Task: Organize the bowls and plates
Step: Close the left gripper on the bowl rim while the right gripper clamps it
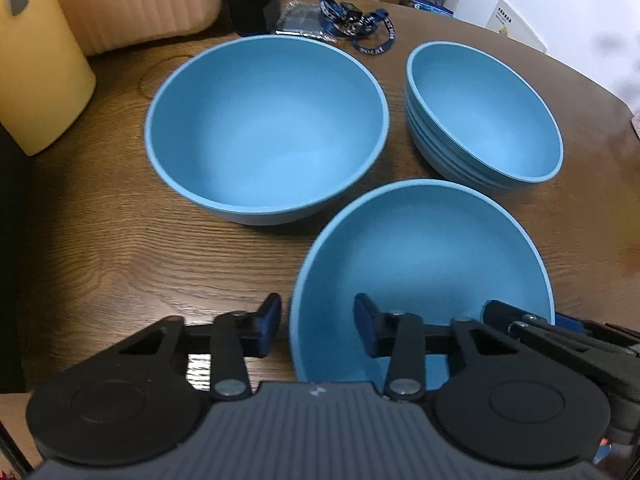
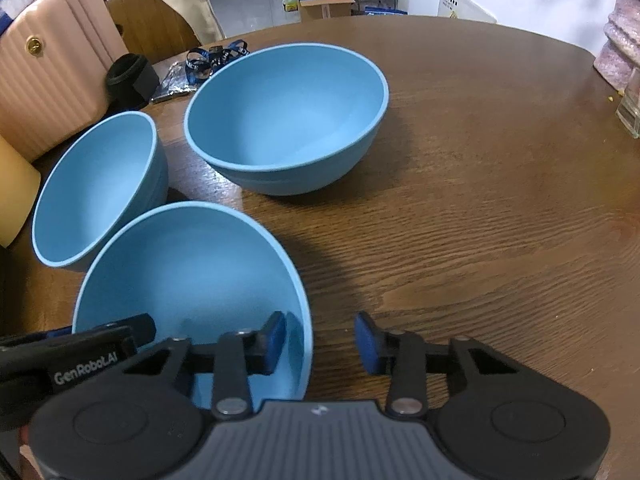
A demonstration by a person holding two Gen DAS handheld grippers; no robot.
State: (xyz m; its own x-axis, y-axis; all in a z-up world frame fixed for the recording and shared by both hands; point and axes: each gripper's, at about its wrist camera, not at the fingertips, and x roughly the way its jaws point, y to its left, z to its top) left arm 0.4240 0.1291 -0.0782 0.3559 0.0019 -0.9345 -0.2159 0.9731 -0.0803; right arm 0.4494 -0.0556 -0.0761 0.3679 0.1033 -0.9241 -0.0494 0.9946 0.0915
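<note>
Three blue bowls stand on a brown wooden table [image 2: 480,208]. The near bowl [image 1: 424,256] [image 2: 188,264] sits between my two grippers. My left gripper [image 1: 318,324] is open and straddles its left rim, one pad outside and one inside, with a gap at the inner pad. My right gripper [image 2: 320,338] is open and straddles the right rim the same way, neither pad pressing. Each gripper shows at the edge of the other's view. Behind stand a large single bowl [image 1: 268,128] [image 2: 100,188] and a stack of nested bowls [image 1: 484,112] [image 2: 288,116].
At the table's far edge lie blue lanyards [image 1: 356,20], a foil packet [image 1: 300,24] and a black cuff [image 1: 252,4]. A pink suitcase [image 2: 52,60] and a yellow cylinder [image 1: 36,68] stand at the left. A glass [image 2: 632,108] is at the right edge.
</note>
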